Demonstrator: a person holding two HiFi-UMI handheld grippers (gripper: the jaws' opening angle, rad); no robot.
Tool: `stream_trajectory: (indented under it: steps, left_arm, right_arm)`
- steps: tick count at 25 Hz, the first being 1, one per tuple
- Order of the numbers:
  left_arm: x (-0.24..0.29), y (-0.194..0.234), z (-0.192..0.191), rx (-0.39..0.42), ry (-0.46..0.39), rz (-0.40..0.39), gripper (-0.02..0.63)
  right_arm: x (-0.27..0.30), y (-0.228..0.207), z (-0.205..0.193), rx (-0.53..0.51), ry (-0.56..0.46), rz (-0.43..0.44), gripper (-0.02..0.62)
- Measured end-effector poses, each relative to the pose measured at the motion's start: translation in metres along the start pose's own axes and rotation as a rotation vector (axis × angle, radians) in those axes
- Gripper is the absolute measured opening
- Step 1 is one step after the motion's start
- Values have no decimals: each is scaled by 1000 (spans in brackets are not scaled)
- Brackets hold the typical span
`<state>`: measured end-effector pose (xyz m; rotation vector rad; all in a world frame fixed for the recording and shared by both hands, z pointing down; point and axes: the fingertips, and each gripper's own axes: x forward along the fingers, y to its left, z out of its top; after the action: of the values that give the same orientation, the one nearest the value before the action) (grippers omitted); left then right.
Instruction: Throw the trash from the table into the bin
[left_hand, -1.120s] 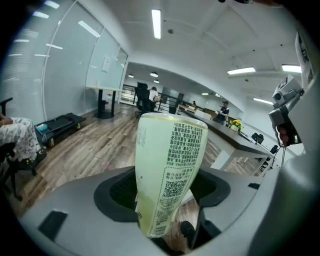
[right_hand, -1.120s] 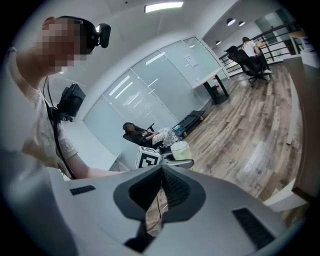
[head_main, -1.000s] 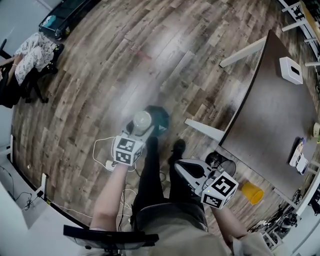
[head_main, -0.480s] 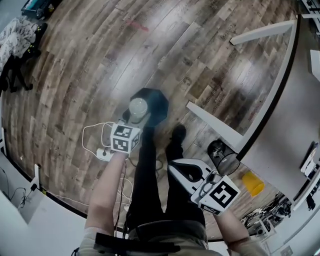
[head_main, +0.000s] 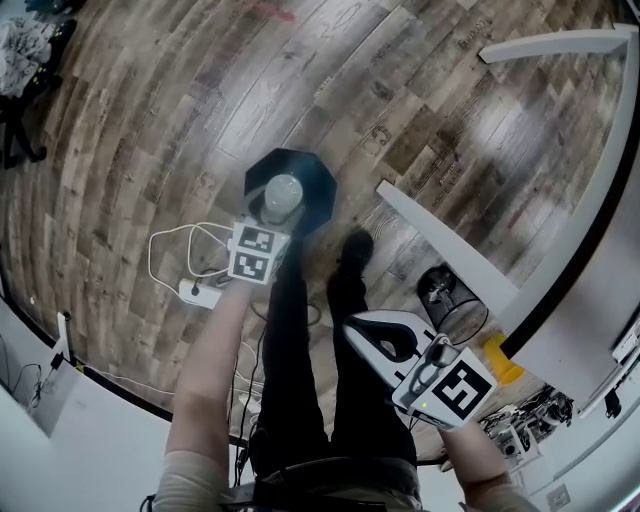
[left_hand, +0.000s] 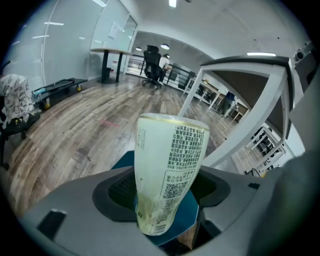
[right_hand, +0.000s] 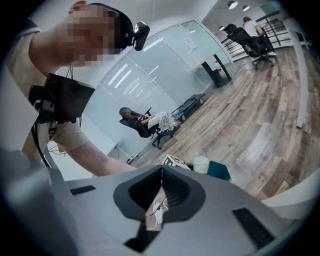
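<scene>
1. Left gripper (head_main: 270, 222) is clamped on a pale drink cup (left_hand: 167, 170). Its jaws are spread wide to fit around it, with the pads pressing on the lower half from both sides.
2. We can read the cup pretty well in the left gripper view: small printed text, a QR code, a barcode near the bottom, and it leans a little to one side.
3. In the head view the cup hangs in the air right over the dark teal bin (head_main: 318, 190), which sits on the wood floor (head_main: 150, 130). It's above the bin's mouth, not inside it.
4. Right gripper (head_main: 352, 328) has its jaws pressed fully together with nothing between them. It sits off to the right beside our legs (head_main: 300, 340), well apart from the bin.
5. Over on the right we get the bench (head_main: 610, 290) with its white leg (head_main: 450, 250). A black wire basket (head_main: 450, 300) stands on the floor near that leg, and a yellow thing (head_main: 505, 362) just beside it; we can't tell what that is.
6. A white power strip (head_main: 195, 292) with a looped cable lies on the floor just left of the left arm.
</scene>
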<state>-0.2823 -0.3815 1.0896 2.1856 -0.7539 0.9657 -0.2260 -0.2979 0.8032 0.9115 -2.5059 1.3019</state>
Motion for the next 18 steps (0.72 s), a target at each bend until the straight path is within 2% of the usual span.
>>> stream_trajectory:
  steps: [9, 18]
  left_arm:
    - [38, 16, -61, 20, 162, -11, 291]
    - [37, 36, -104, 14, 326, 17, 291]
  right_arm:
    - [22, -14, -23, 24, 49, 6, 14]
    - [35, -18, -29, 47, 58, -1, 14]
